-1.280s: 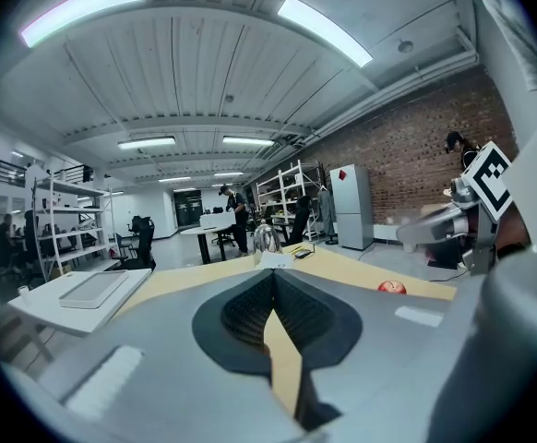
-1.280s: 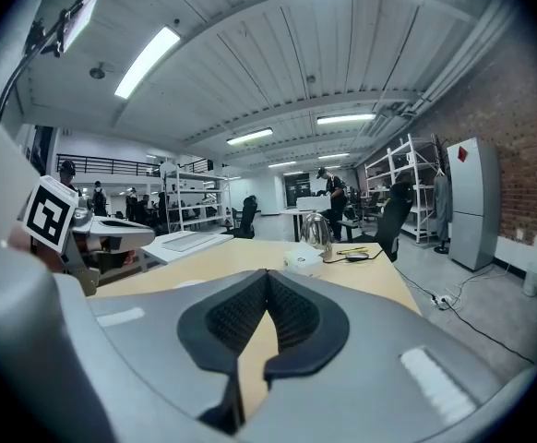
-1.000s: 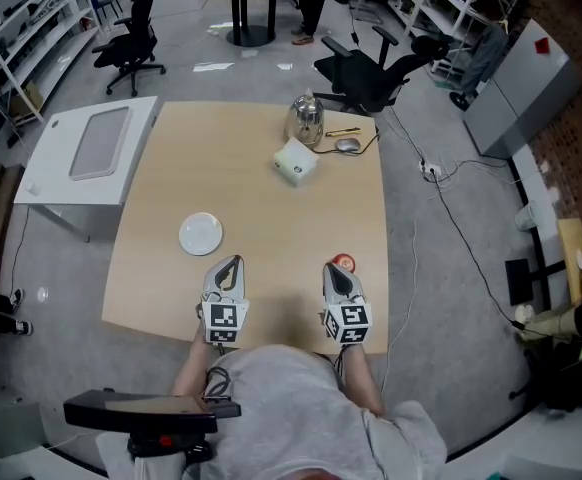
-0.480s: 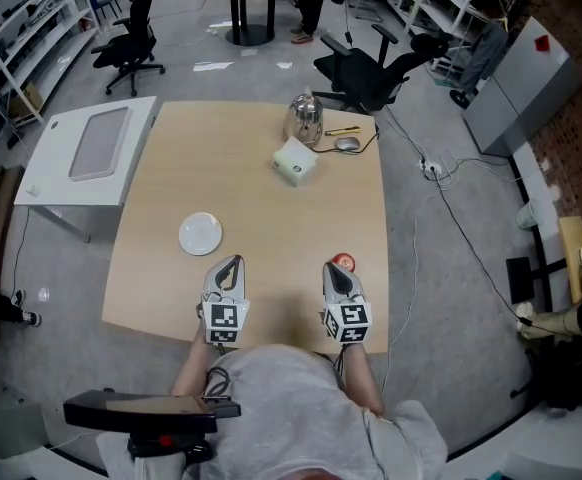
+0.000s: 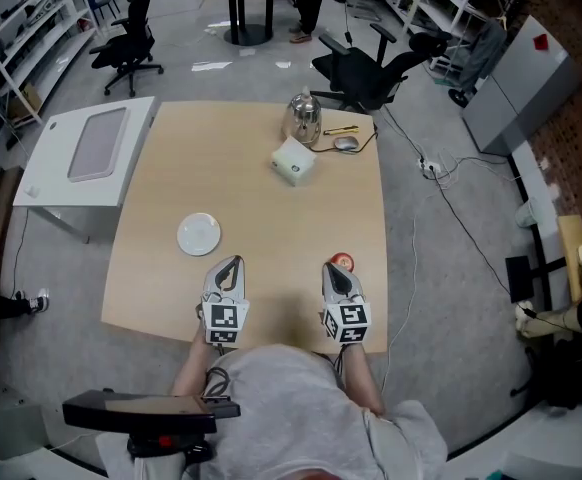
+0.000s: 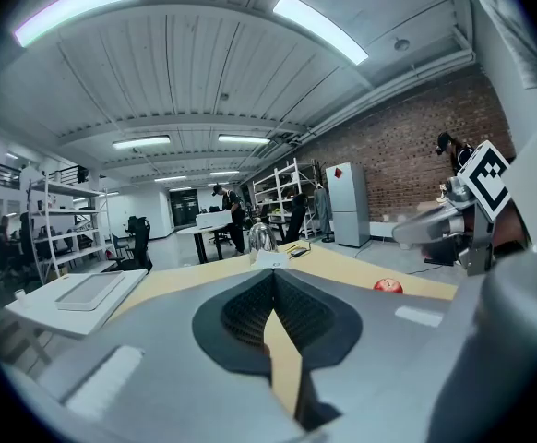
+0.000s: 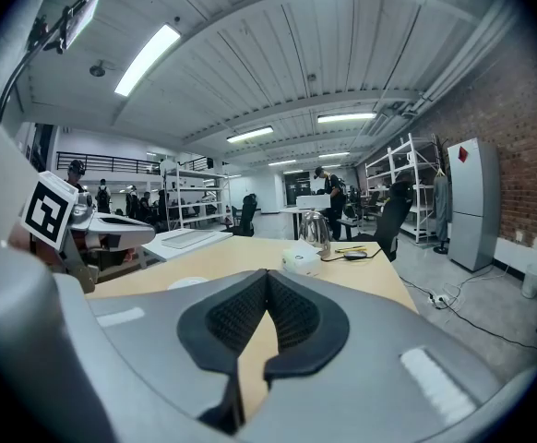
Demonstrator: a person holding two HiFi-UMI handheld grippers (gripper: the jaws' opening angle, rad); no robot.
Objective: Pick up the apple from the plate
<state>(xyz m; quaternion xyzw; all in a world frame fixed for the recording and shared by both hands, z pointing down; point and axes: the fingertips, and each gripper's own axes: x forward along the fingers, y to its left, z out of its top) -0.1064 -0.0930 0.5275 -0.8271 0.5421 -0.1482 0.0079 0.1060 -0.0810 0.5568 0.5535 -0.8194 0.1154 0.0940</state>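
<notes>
Rightward, apple (image 5: 343, 262) near table (image 5: 251, 198) edge.

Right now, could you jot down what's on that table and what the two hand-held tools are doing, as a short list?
table: light wood
plate: white, empty, just ahead and to the left of the left gripper
apple: red, on the bare table beside the right gripper's tip, not on the plate
far end: kettle, white box, computer mouse
left gripper: jaws together, holding nothing
right gripper: jaws together, holding nothing
</notes>
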